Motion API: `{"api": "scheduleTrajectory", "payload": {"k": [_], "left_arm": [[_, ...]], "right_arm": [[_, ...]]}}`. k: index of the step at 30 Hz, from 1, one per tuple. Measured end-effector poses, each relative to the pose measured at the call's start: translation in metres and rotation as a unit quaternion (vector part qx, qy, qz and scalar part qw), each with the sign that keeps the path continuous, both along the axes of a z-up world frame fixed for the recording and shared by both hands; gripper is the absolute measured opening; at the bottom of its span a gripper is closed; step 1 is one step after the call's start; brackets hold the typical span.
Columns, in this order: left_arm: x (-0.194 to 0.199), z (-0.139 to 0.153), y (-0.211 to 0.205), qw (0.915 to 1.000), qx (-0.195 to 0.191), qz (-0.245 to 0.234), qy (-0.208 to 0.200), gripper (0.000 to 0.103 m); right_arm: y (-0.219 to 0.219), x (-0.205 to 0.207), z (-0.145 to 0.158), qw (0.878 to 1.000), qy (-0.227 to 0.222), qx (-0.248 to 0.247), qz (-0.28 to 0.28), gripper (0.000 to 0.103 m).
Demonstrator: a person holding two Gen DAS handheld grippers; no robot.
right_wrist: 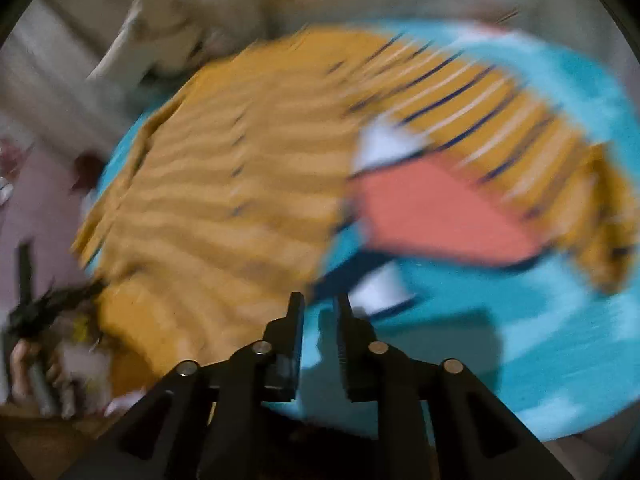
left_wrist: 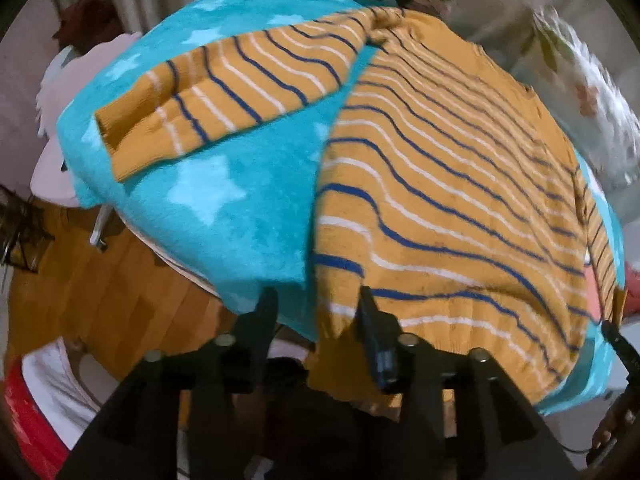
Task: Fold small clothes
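The striped sweater (left_wrist: 460,184) lies flat on the star-patterned teal towel (left_wrist: 224,208), its hem corner between the left gripper (left_wrist: 316,300)'s parted jaws, body running toward one o'clock, while the right gripper (right_wrist: 318,304) hovers narrowly open, empty, over towel.

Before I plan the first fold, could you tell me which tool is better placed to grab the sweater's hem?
Left, probably: the left tool straddles the sweater hem corner, while the right tool hangs over bare blanket.
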State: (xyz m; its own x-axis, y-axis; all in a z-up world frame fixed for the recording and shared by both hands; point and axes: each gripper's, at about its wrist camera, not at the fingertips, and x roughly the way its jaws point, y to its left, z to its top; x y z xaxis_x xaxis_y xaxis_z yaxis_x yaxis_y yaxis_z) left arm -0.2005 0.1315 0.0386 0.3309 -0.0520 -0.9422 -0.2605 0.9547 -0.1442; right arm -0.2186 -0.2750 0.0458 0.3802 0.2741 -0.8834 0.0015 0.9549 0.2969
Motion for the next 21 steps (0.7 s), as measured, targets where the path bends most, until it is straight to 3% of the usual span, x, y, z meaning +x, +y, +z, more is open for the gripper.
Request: {"api": "scheduleTrajectory", "payload": {"k": [2, 4, 6, 10, 12, 13, 14, 16, 21], "left_arm": [[0.003, 0.004, -0.001, 1.0000, 0.004, 0.004, -0.006, 0.040], [0.008, 0.012, -0.008, 0.9997, 0.016, 0.001, -0.017, 0.040], [0.014, 0.015, -0.015, 0.9995, 0.012, -0.009, -0.027, 0.040], [0.027, 0.024, -0.038, 0.9985, 0.000, -0.033, -0.042, 0.044], [0.034, 0.027, -0.050, 0.9979, -0.002, -0.044, -0.048, 0.044], [0.037, 0.028, -0.053, 0.9976, -0.003, -0.048, -0.049, 0.044], [0.040, 0.029, -0.057, 0.9973, -0.005, -0.053, -0.051, 0.044], [0.044, 0.031, -0.064, 0.9965, -0.005, -0.062, -0.055, 0.044], [0.060, 0.033, -0.074, 0.9950, -0.001, -0.078, -0.063, 0.044]], "right_arm": [[-0.034, 0.006, 0.011, 0.994, -0.030, -0.081, -0.064, 0.041], [-0.061, 0.012, 0.016, 0.978, -0.051, -0.169, -0.113, 0.054], [-0.084, 0.022, 0.012, 0.961, -0.058, -0.232, -0.138, 0.055], [-0.105, 0.042, -0.011, 0.948, -0.036, -0.283, -0.142, 0.055], [-0.117, 0.043, -0.021, 0.946, -0.024, -0.287, -0.146, 0.051], [-0.129, 0.045, -0.026, 0.951, -0.015, -0.266, -0.158, 0.020], [-0.140, 0.042, -0.026, 0.954, -0.007, -0.244, -0.173, 0.006], [-0.161, 0.034, -0.020, 0.954, -0.022, -0.196, -0.225, 0.006], [-0.237, 0.005, 0.006, 0.921, -0.040, -0.152, -0.356, 0.005]]}}
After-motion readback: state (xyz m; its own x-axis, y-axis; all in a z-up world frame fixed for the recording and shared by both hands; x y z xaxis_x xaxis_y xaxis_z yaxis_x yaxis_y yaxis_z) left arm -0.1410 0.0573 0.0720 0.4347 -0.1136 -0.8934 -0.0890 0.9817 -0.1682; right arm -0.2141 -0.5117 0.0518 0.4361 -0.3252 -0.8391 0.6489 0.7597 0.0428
